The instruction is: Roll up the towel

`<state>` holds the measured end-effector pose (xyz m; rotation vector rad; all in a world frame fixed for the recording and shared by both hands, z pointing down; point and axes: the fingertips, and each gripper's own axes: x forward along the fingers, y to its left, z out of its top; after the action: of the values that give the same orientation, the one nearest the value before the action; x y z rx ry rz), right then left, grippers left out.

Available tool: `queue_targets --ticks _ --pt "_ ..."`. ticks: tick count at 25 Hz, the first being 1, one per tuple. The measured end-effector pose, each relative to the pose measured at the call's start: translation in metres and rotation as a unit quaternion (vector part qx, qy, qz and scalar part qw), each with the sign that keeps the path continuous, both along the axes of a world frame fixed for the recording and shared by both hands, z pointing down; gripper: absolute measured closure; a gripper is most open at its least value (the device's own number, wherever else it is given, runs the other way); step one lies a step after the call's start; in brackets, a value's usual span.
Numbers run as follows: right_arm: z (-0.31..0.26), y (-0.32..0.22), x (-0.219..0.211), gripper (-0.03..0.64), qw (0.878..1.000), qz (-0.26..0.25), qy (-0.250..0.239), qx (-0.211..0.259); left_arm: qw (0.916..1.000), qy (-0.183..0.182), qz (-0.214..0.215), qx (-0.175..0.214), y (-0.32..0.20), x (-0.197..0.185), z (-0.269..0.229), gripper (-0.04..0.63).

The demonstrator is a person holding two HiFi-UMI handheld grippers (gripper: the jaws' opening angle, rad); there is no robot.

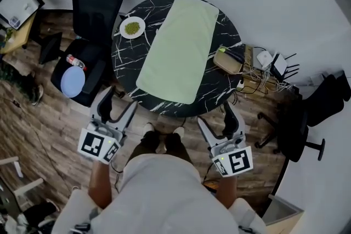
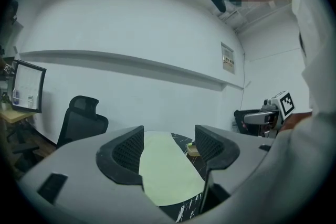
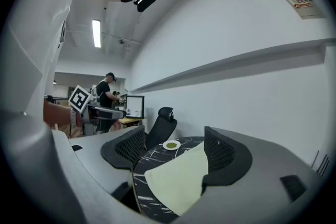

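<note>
A pale green towel (image 1: 180,46) lies flat and unrolled across the round black marble table (image 1: 128,60), its long side running away from me. The same towel (image 2: 167,169) shows between the left jaws, and the towel (image 3: 181,178) fills the gap of the right jaws too. My left gripper (image 1: 120,102) hangs open short of the table's near left edge, nothing in it. My right gripper (image 1: 218,114) is open as well, off the near right edge, also holding nothing. Neither touches the towel.
A white plate of green food (image 1: 132,27) sits on the table's left side. A black office chair (image 1: 93,3) holding a blue plate (image 1: 72,81) stands left; a box (image 1: 229,60) and cables lie right, another chair (image 1: 299,123) farther right. A person (image 3: 107,96) works in the background.
</note>
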<state>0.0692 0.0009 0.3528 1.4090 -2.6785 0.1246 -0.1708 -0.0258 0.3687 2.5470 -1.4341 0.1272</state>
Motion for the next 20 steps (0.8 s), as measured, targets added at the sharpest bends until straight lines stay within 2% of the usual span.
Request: queue_targets --ticks 3,6,8,10,11,12,13,15,17,18,20 --pt "0.015 -0.007 0.015 0.299 0.999 -0.016 0.029 -0.009 0.9998 -0.017 -0.001 -0.01 -0.005 0.014 0.011 0.31" --pt "0.051 -0.011 0.022 0.301 0.993 -0.048 0.104 -0.039 0.9975 -0.054 0.03 -0.035 -0.01 0.03 0.039 0.31" --pt "0.094 -0.013 0.021 0.301 0.978 -0.084 0.178 -0.072 0.9893 -0.101 0.084 -0.064 -0.011 0.045 0.075 0.308" --pt "0.143 -0.016 0.014 0.302 0.953 -0.136 0.257 -0.089 0.9722 -0.16 0.153 -0.077 -0.011 0.062 0.117 0.308" --pt "0.168 -0.017 0.009 0.31 0.938 -0.164 0.292 -0.095 0.9596 -0.195 0.187 -0.079 -0.012 0.069 0.14 0.31" --pt "0.191 -0.018 0.005 0.33 0.923 -0.187 0.319 -0.104 0.9431 -0.234 0.222 -0.081 -0.014 0.073 0.164 0.31" --pt "0.213 -0.018 0.001 0.362 0.91 -0.207 0.34 -0.114 0.9229 -0.275 0.255 -0.087 -0.015 0.074 0.188 0.31" --pt "0.248 -0.016 -0.005 0.429 0.888 -0.233 0.372 -0.134 0.8761 -0.351 0.311 -0.113 -0.017 0.068 0.234 0.31" --pt "0.277 -0.015 -0.01 0.448 0.871 -0.247 0.396 -0.154 0.8352 -0.402 0.346 -0.146 -0.021 0.056 0.271 0.31" --pt "0.29 -0.016 -0.012 0.459 0.864 -0.25 0.405 -0.165 0.8199 -0.419 0.355 -0.162 -0.024 0.05 0.286 0.312" --pt "0.315 -0.017 -0.013 0.48 0.852 -0.251 0.419 -0.189 0.798 -0.442 0.363 -0.19 -0.03 0.037 0.311 0.343"
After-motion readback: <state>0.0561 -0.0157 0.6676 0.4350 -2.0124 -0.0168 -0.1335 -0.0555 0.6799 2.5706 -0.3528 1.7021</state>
